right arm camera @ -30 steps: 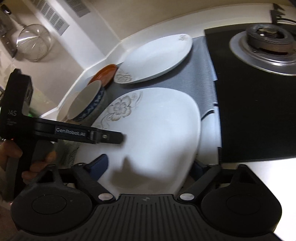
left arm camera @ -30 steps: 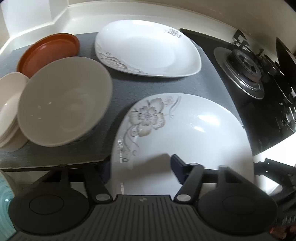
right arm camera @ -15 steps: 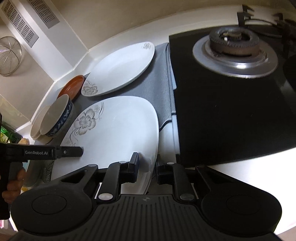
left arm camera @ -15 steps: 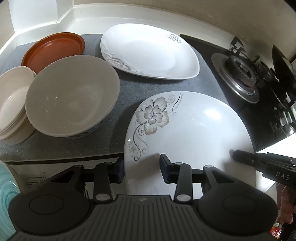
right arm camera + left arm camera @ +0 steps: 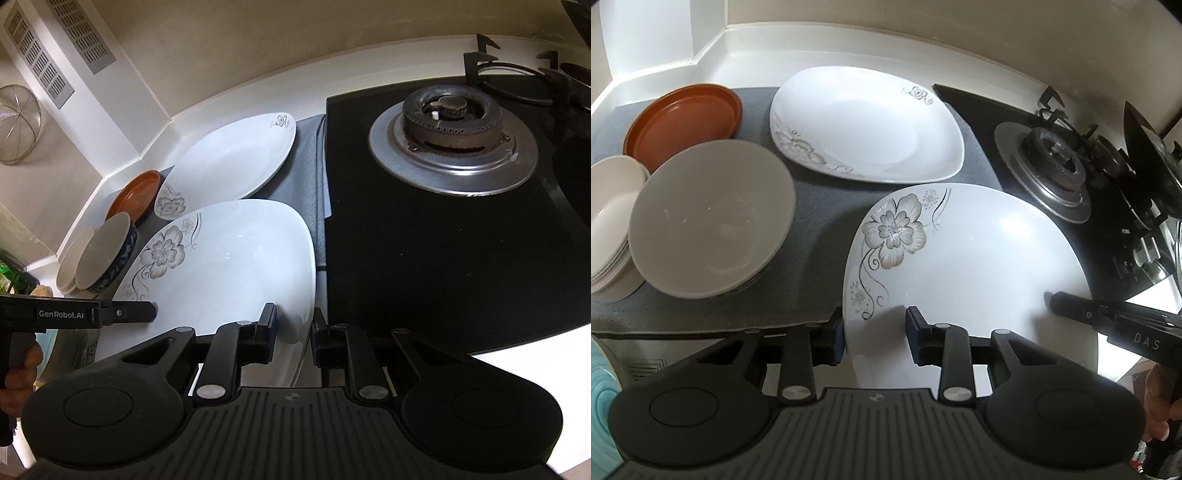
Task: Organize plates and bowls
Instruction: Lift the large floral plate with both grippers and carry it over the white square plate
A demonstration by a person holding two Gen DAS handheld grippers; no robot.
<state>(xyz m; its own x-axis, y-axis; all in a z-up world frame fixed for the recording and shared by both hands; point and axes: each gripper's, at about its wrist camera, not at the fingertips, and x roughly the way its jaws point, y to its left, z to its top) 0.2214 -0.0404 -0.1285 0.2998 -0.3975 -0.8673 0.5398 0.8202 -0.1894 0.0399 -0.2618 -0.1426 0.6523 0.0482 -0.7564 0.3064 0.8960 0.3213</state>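
Note:
A white plate with a grey flower print (image 5: 967, 258) is held over the near edge of the grey mat (image 5: 820, 206). My left gripper (image 5: 874, 334) is shut on its near left rim. My right gripper (image 5: 293, 326) is shut on its near right rim (image 5: 236, 266). A second white flowered plate (image 5: 864, 122) lies flat farther back, and shows in the right wrist view (image 5: 232, 158). A large cream bowl (image 5: 709, 218), a stack of small cream bowls (image 5: 609, 221) and a brown dish (image 5: 683, 118) stand at the left.
A black gas hob (image 5: 454, 206) with a burner (image 5: 450, 110) lies right of the mat. The white counter wall (image 5: 812, 40) runs behind. A teal ribbed dish edge (image 5: 600, 402) shows at the lower left. A wire strainer (image 5: 14, 125) hangs on the wall.
Both grippers have closed on the near rim of the flowered plate. The plate has shifted a little, and the right wrist view has swung toward the hob.

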